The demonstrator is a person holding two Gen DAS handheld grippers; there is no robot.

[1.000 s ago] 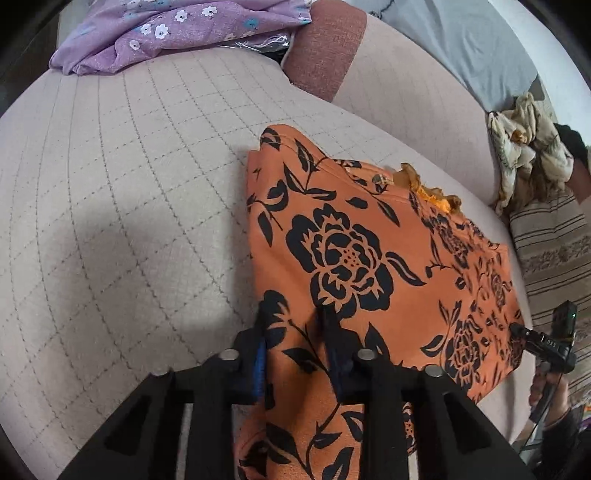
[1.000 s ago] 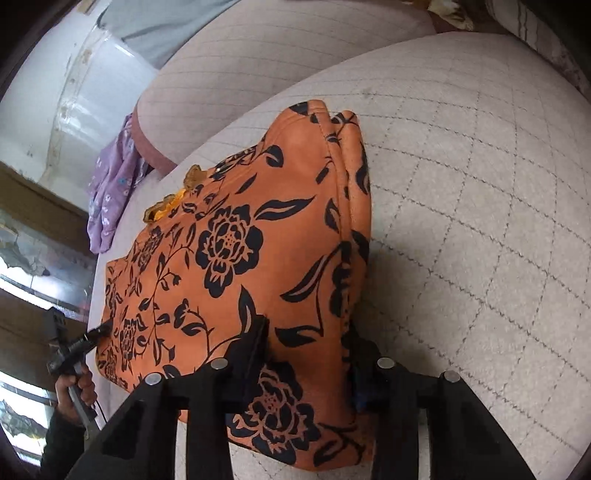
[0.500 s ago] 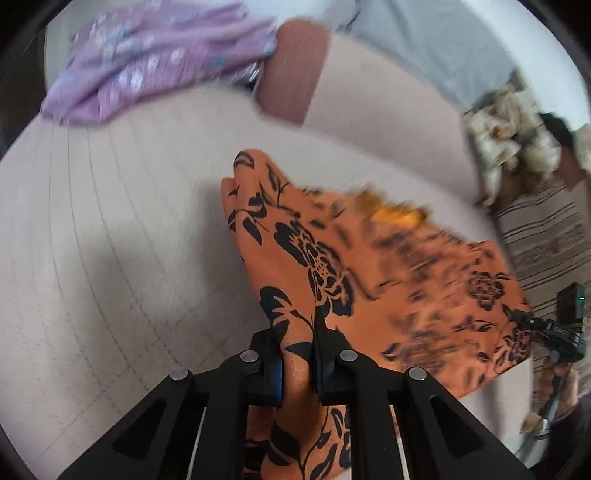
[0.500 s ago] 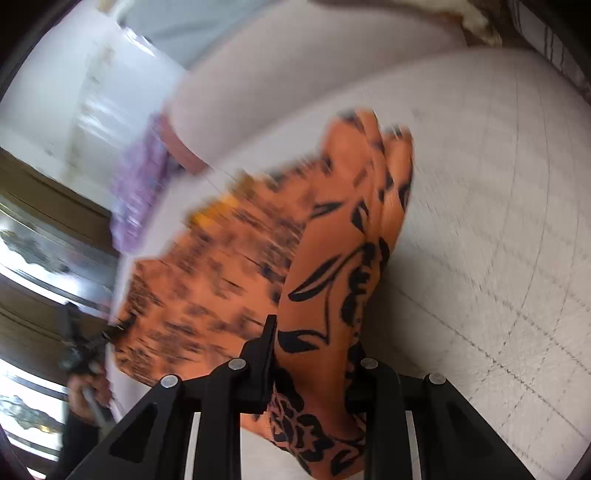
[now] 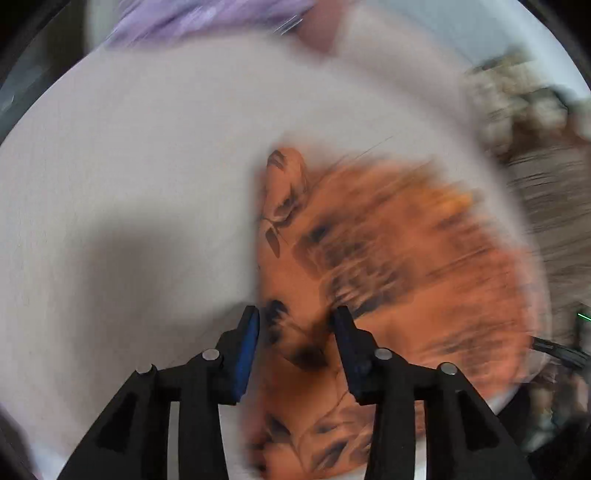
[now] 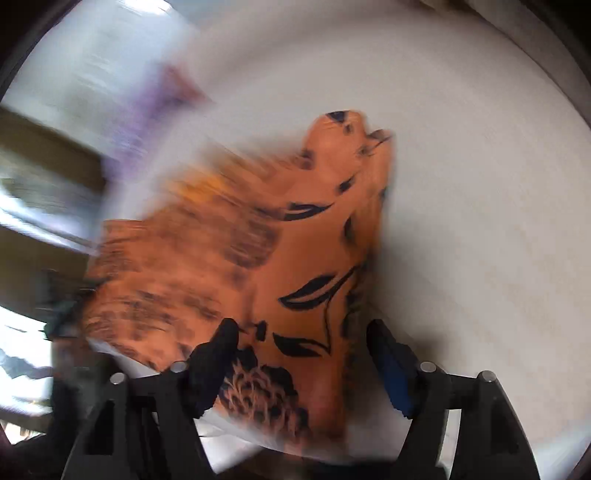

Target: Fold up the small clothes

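Note:
An orange garment with black flowers [image 5: 388, 258] lies on a pale quilted cushion [image 5: 129, 184], smeared by motion blur. Its near left edge runs between the fingers of my left gripper [image 5: 297, 321], whose jaws are opening; the blue pads stand apart from the cloth. In the right wrist view the same garment [image 6: 295, 229] shows a folded right edge that passes between the fingers of my right gripper [image 6: 301, 328]. Those jaws are opening wide too, and neither pad presses the fabric.
A purple flowered garment [image 5: 207, 18] lies at the back of the cushion, a blurred purple patch [image 6: 147, 110] in the right wrist view. A crumpled pale cloth [image 5: 517, 96] and striped fabric [image 5: 554, 221] sit at the right. Bare cushion [image 6: 480, 221] spreads right of the garment.
Half a second ago both grippers were pinched on the garment's near edges. Now both sets of jaws stand apart, and both views have swept sideways into heavy blur.

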